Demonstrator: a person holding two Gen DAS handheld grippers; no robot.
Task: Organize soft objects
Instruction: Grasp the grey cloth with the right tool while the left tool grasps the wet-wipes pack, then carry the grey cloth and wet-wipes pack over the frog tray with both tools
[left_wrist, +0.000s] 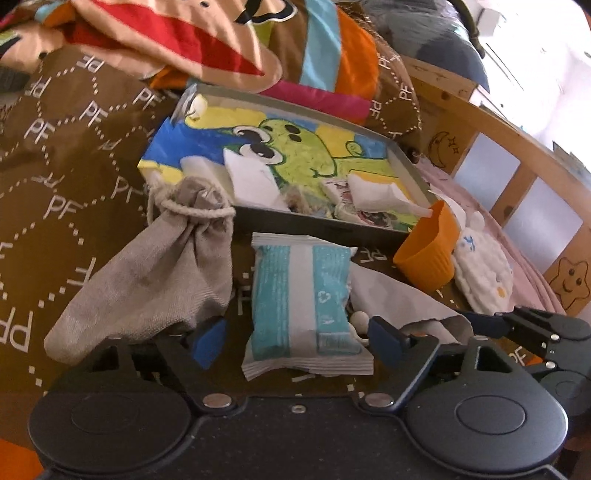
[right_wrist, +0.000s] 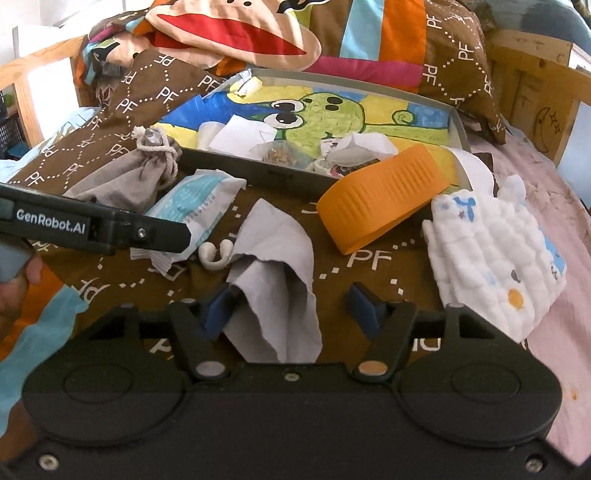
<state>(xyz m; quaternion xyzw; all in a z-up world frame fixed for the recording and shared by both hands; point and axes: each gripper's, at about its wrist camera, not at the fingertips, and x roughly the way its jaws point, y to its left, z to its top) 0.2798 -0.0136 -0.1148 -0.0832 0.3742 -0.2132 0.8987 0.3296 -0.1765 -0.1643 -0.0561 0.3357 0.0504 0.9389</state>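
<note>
Brown PF-print bedspread (right_wrist: 369, 258), wooden bed rail (left_wrist: 517, 147), both grippers' fingers wide, holding nothing.

— How does the left gripper (left_wrist: 297, 341) stand?

— Low and level, its blue-padded fingers (left_wrist: 208, 341) spread wide apart. In the right wrist view it reaches in from the left edge, with the person's hand (right_wrist: 14, 291) behind it.

— And the right gripper (right_wrist: 295, 308)?

— Also low, jaws parted wide. From the left wrist view its black linkage shows at the right edge.
</note>
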